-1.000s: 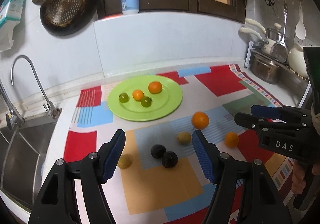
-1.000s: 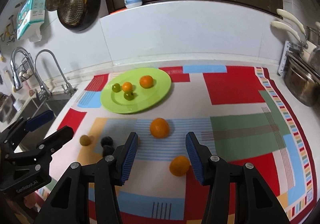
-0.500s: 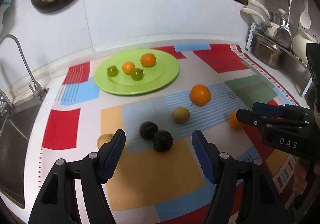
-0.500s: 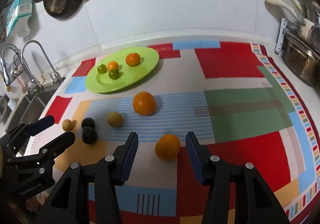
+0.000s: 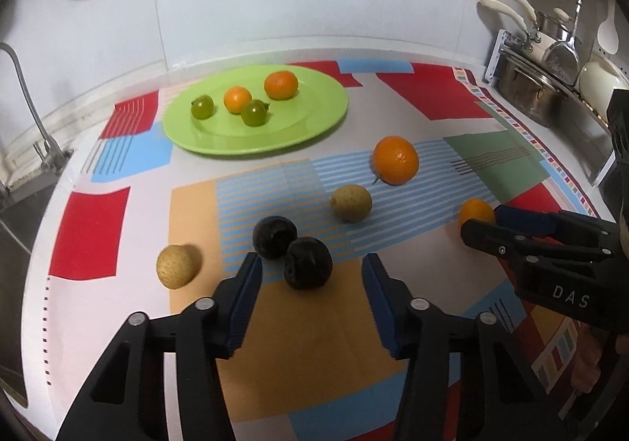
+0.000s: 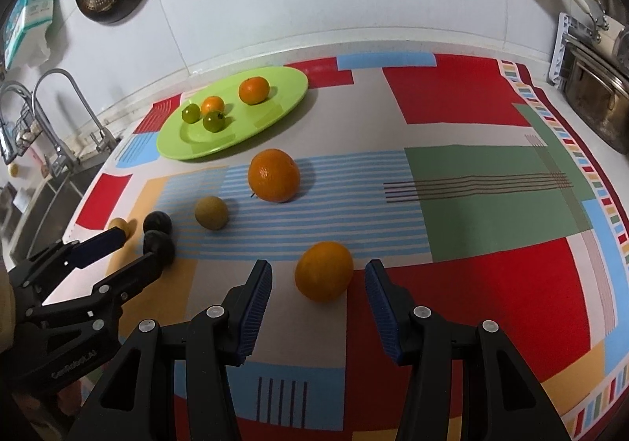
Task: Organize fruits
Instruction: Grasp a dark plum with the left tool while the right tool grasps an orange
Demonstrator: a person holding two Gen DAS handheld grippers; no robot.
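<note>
Both grippers' fingers stood wide: left gripper [image 5: 310,285] framed the near dark fruit [image 5: 308,263], right gripper [image 6: 318,285] the small orange [image 6: 324,271] (plate [image 5: 314,126] at 12 o'clock); centring before closing seemed wise.

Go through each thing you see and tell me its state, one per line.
left gripper: open, fingers either side of a dark fruit
right gripper: open, fingers flanking a small orange
green plate: holds four fruits
large orange: loose on the mat
</note>
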